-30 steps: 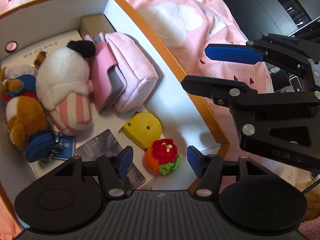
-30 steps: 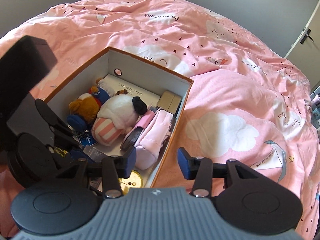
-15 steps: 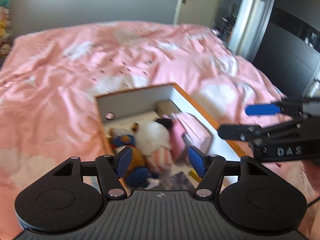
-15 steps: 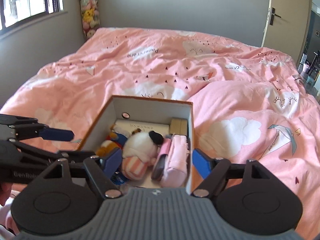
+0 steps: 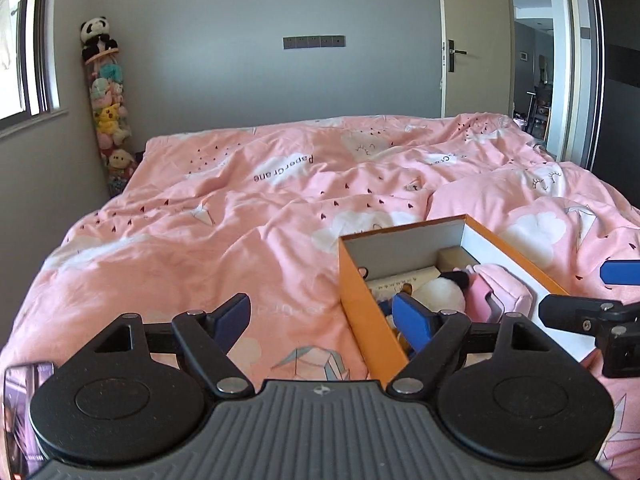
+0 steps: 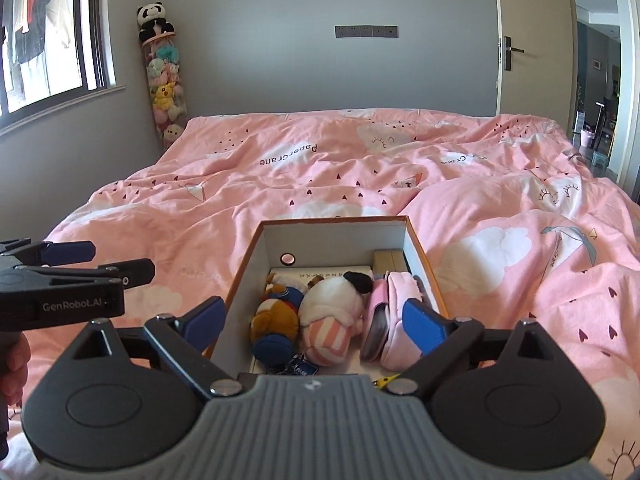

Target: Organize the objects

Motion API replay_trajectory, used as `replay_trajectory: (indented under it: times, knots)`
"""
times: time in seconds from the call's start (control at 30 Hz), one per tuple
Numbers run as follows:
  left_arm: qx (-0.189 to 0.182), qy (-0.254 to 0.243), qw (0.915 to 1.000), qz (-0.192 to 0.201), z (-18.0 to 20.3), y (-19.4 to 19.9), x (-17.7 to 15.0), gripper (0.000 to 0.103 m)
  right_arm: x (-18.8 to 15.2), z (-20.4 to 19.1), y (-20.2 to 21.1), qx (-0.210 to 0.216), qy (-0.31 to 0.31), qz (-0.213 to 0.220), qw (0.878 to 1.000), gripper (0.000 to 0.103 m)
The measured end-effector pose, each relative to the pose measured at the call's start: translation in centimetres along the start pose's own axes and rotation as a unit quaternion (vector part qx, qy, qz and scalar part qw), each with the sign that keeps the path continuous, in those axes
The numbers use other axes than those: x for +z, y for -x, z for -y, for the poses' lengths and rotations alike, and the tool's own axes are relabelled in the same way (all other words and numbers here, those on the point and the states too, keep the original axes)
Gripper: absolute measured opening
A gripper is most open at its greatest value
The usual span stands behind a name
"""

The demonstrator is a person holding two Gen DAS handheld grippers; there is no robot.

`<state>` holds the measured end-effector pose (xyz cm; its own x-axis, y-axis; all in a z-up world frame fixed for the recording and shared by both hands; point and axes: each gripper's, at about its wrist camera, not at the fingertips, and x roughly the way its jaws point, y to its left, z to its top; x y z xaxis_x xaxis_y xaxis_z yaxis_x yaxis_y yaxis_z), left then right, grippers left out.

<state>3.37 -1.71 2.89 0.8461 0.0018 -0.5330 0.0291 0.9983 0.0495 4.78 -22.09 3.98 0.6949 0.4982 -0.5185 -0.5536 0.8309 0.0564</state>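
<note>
An orange box (image 6: 332, 222) with white inner walls lies on the pink bed cover (image 6: 280, 184). Inside it are a white plush with a pink striped end (image 6: 332, 320), a brown bear plush (image 6: 274, 320), a pink pouch (image 6: 396, 296) and small items at the near end. My right gripper (image 6: 314, 318) hovers over the box's near end, its jaws opening, nothing gripped. My left gripper (image 5: 320, 316) hangs left of the box (image 5: 356, 292), over its near left corner, jaws opening and empty. Each gripper shows in the other's view: the left (image 6: 112, 262), the right (image 5: 592, 292).
A clear tube of plush toys (image 6: 164, 92) with a panda on top stands in the far left corner by the window (image 6: 52, 40). A door (image 6: 532, 40) is at the back right. A hand (image 6: 16, 364) holds the left gripper. A phone (image 5: 24, 412) is at the lower left.
Both grippers pulled back from inside the box and tilted up, so the whole bed and room now show. Both pairs of jaws stand wider apart than before.
</note>
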Motion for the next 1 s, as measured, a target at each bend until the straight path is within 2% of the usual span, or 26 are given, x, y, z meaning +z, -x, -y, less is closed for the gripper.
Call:
replay_trajectory:
  times: [0.17,0.43,1.0]
  knots:
    - [-0.011,0.016,0.9993,-0.031,-0.7,-0.3,-2.0,0.094,-1.5,-1.3,-0.5,-0.010,0.015,-0.011,1.000,0.096]
    - [-0.007,0.026,0.9975,-0.066,-0.9,-0.8,-3.9,0.094,-3.6,-1.8,-1.8,-0.026,0.022,-0.042,0.999,0.096]
    - [0.001,0.017,0.9966,-0.081,-0.9,-0.8,-4.3,0.094,-3.9,-1.7,-2.1,-0.025,0.020,-0.053,0.998,0.096]
